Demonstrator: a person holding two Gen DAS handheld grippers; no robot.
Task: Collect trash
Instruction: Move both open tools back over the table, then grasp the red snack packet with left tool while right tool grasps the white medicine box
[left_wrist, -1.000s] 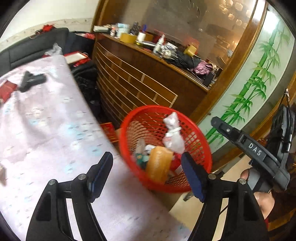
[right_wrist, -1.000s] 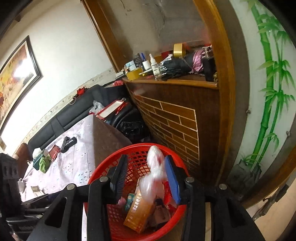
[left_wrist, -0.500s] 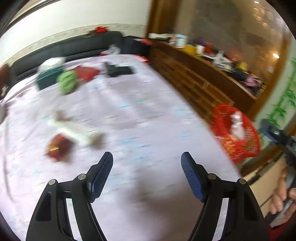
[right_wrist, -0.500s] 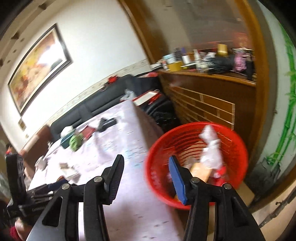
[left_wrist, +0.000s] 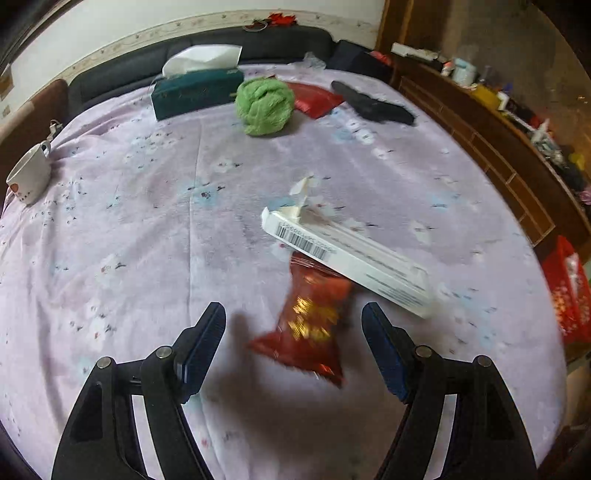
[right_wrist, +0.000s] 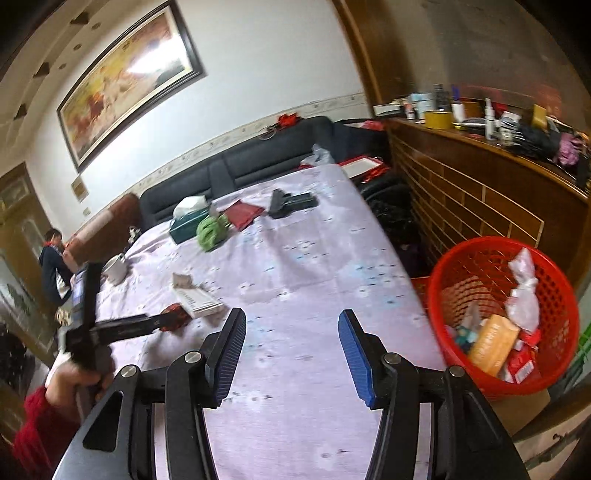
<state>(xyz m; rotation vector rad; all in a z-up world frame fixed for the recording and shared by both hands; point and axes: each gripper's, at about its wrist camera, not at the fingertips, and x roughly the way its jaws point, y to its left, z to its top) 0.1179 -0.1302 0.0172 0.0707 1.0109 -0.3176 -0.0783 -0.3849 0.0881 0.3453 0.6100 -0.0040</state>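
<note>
A red snack wrapper (left_wrist: 310, 325) lies on the lilac tablecloth (left_wrist: 147, 240), its far end under a long white box (left_wrist: 347, 258). A torn scrap of paper (left_wrist: 303, 188) sits just beyond them. My left gripper (left_wrist: 293, 343) hovers low over the wrapper, jaws closing, the wrapper between the pads but untouched. In the right wrist view the left gripper (right_wrist: 162, 321) reaches the same wrapper (right_wrist: 177, 317) and box (right_wrist: 199, 301). My right gripper (right_wrist: 291, 350) is open and empty over the cloth. The red basket (right_wrist: 491, 242) of trash stands off the table's right edge.
At the far end lie a teal tissue box (left_wrist: 195, 92), a green cloth ball (left_wrist: 264, 105), a red packet (left_wrist: 314, 98) and a black object (left_wrist: 373, 105). A white cup (left_wrist: 29, 177) stands left. A wooden counter (right_wrist: 480, 192) runs along the right; a person (right_wrist: 51, 258) sits far left.
My left gripper swung away from the basket, across the table and down over the red wrapper. My right gripper turned left off the basket and its jaws widened.
</note>
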